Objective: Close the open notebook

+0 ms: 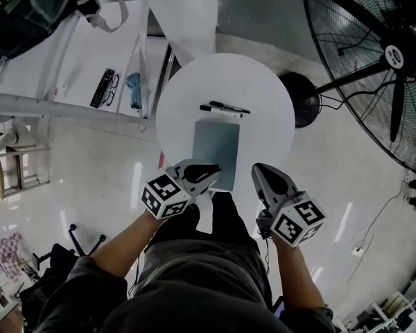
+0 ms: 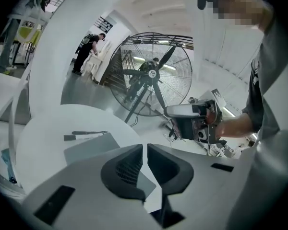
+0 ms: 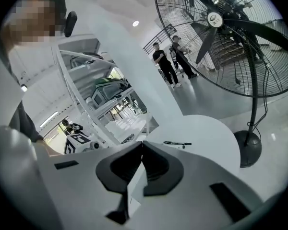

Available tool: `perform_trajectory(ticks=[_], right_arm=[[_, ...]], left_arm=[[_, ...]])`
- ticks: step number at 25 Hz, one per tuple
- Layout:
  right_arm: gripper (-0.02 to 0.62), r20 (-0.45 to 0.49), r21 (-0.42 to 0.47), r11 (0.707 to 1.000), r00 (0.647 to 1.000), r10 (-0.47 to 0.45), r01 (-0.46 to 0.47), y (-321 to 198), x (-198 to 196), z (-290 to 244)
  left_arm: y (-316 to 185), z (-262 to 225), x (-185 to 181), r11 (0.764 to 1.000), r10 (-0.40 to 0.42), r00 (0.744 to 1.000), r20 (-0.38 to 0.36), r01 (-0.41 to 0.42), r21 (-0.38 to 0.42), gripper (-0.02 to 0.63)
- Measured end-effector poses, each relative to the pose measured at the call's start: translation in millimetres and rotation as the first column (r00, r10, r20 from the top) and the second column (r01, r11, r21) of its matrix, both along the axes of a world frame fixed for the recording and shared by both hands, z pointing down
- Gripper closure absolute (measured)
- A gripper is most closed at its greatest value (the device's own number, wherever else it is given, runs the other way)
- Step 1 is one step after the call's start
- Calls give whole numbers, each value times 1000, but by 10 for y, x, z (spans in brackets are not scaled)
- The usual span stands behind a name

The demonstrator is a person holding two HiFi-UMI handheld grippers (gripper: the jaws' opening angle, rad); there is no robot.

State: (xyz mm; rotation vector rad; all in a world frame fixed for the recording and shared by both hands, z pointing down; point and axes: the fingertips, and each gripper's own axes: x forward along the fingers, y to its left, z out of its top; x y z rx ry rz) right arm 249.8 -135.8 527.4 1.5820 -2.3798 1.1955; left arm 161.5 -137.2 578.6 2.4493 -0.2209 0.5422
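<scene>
Too small to read: the round badge (image 1: pixel 394 56) on the hub of the pedestal fan (image 1: pixel 374 82). Black-and-white square markers on the cube behind each gripper, patterns only.

Closed and flat on the round white tabletop (image 1: pixel 263 96): the notebook (image 1: pixel 216 144), plain grey-green cover up, rectangular, long sides running away from the person, near short edge close to the tabletop's near rim. Seen in the left gripper view as a grey slab (image 2: pixel 89 146) with crisp corners.

Just beyond its far edge, apart from it: a black pen (image 1: pixel 230 107) and a white-barrelled marker (image 1: pixel 217 109), side by side, lying across the cover's width. Bare white surface left and right of the cover, out to the rim.

Left gripper (image 1: pixel 213 173) over the notebook's near left corner, fingers (image 2: pixel 127 169) a narrow slit apart, with nothing between them. Right gripper (image 1: pixel 258 169) off the near right corner, above the rim, fingers (image 3: pixel 158 166) pressed together at the tips and empty.

Fan base (image 1: pixel 301 99) on the floor just past the tabletop's right rim. White bench (image 1: pixel 76 61) off the left rim, carrying a remote control (image 1: pixel 102 87) and a pair of glasses (image 1: pixel 113 89).
</scene>
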Motion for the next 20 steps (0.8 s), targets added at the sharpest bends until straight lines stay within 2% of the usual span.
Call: perform_trajectory(ticks=[10, 20], right_arm=[[575, -13, 52, 998, 999, -43, 44, -218, -372, -287], [575, -38, 111, 989, 995, -90, 93, -375, -778, -633]], left_arm=[[-286, -616, -391, 992, -81, 995, -61, 86, 93, 586], [-477, -1208, -799, 970, -137, 983, -125, 159, 183, 591]])
